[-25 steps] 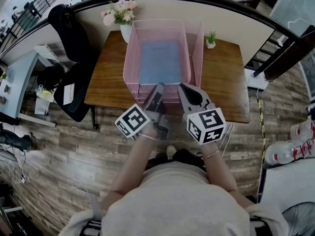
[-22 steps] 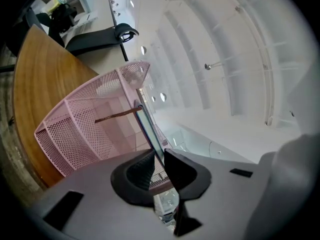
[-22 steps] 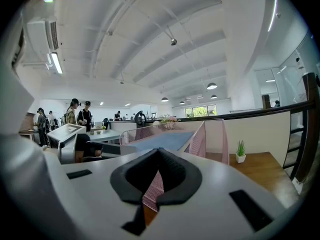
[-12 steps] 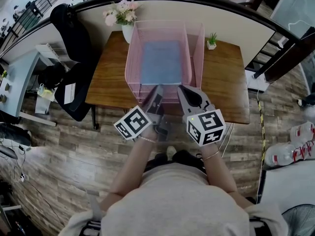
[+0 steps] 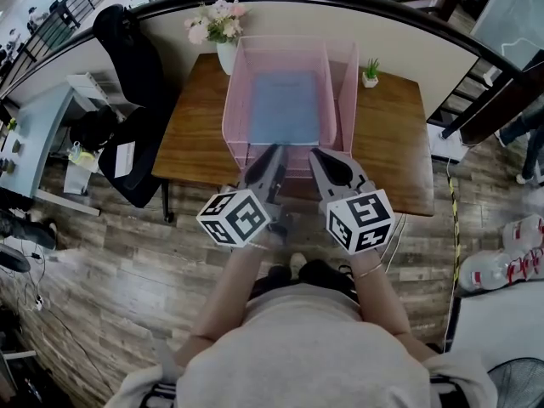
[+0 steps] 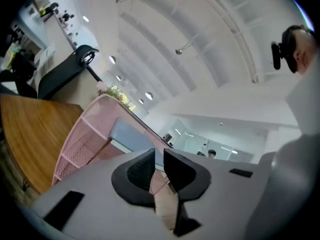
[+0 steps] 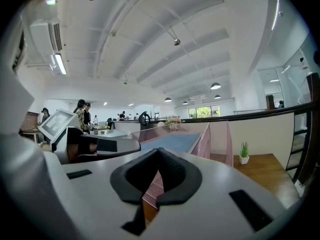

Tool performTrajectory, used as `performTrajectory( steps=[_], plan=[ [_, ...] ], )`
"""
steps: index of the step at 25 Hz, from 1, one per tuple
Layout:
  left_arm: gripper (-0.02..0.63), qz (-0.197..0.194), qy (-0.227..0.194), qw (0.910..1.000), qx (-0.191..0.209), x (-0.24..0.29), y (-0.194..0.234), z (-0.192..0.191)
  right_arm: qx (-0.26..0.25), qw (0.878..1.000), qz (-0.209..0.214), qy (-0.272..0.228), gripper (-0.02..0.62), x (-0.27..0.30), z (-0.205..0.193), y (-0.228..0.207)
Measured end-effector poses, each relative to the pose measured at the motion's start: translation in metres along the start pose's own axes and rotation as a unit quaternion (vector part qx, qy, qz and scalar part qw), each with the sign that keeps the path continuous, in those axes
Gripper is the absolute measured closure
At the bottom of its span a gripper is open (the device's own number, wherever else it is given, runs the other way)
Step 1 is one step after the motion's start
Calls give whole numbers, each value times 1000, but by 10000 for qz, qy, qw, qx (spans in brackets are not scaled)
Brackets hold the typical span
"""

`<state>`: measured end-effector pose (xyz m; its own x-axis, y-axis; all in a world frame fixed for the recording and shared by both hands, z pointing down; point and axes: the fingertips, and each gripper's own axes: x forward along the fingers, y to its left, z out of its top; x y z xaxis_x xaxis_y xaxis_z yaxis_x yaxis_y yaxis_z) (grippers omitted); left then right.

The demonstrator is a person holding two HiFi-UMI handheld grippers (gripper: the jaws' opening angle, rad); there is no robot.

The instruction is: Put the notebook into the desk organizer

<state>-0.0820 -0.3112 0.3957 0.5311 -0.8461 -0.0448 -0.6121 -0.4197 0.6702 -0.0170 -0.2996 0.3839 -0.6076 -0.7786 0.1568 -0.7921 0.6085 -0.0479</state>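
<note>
A blue notebook (image 5: pixel 285 109) lies flat in the top tray of the pink mesh desk organizer (image 5: pixel 233 100) on the wooden table (image 5: pixel 192 138). Both grippers hover at the organizer's near edge, level and pointing at it. My left gripper (image 5: pixel 273 154) is open by a narrow gap with nothing between its jaws; they have just been closing a little. My right gripper (image 5: pixel 317 155) is shut and empty, close beside the left one. The left gripper view shows its gripper (image 6: pixel 159 154) before the notebook (image 6: pixel 131 134) and organizer (image 6: pixel 80 139). The right gripper view shows its gripper (image 7: pixel 158 152) below the notebook (image 7: pixel 172 141).
A vase of flowers (image 5: pixel 219 29) stands behind the organizer's left corner and a small potted plant (image 5: pixel 371 70) at the table's back right. A black chair with a jacket (image 5: pixel 127 134) sits left of the table. A curved rail and wall run behind it.
The left gripper has rolled about its own axis, so its marker cube shows a different face, and it has risen slightly. The right gripper and the notebook have stayed put.
</note>
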Motion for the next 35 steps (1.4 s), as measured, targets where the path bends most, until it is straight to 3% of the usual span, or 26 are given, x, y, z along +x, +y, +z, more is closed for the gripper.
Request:
performTrajectory(
  steps=[9,16,21,26,32,35],
  plan=[
    [606,-11,324,9898,1390,0,-16,3,-10,9999,76,-78,586,-2,5,7],
    [597,69,779,9773,1972,-2,-15,-8,-48,9999,151,-29,586,-2,2,11],
    [595,207,893,9612,2603,-6,-15,-11,7,9998,209,2,586,-2,-3,15],
    [595,-7,1019,9614,2557,-10,-20,-19,-4,9996,267,64,586,-4,-9,19],
    [595,-128,1315,9516,2776,-13,-21,-30,10,9994,302,155,586,-4,-18,18],
    [595,-117,1428,9509,2743,-15,-19,-34,-68,9994,309,133,586,-5,-18,19]
  ],
)
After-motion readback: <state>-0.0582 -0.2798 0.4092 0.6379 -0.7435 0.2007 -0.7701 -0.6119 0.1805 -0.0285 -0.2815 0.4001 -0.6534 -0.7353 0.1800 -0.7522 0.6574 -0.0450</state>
